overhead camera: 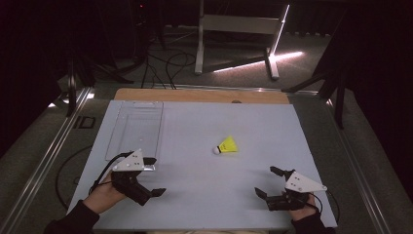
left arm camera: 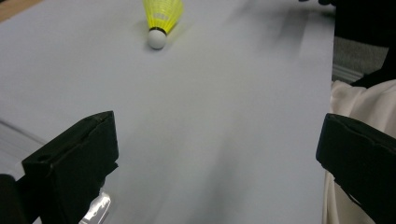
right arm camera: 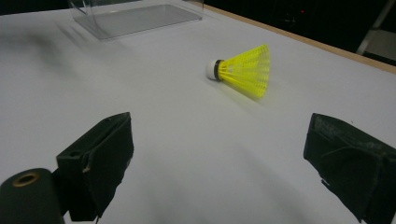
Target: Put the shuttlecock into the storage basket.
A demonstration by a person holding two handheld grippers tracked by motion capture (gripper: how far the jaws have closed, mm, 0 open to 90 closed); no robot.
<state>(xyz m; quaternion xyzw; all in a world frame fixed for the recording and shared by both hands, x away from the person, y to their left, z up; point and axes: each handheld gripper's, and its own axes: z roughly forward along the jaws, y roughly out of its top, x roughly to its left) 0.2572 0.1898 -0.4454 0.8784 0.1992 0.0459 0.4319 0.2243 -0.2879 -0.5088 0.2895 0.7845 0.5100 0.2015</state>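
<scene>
A yellow shuttlecock [overhead camera: 227, 146] with a white cork tip lies on its side right of the middle of the white board [overhead camera: 204, 117], its tip pointing left. My left gripper [overhead camera: 156, 175] rests at the front left, open, with nothing between its jaws. My right gripper [overhead camera: 265, 181] rests at the front right, also open and empty. In the left gripper view the shuttlecock [left arm camera: 163, 18] lies far ahead of the open gripper [left arm camera: 217, 149]. In the right gripper view the shuttlecock [right arm camera: 245, 70] lies ahead, beyond the open gripper [right arm camera: 217, 140].
A clear plastic tray [overhead camera: 136, 127] sits at the board's back left, just behind the left gripper; it also appears far off as the clear tray [right arm camera: 135, 18]. A wooden table edge [overhead camera: 202, 95] runs behind the board. Dark floor, cables and a metal stand lie beyond.
</scene>
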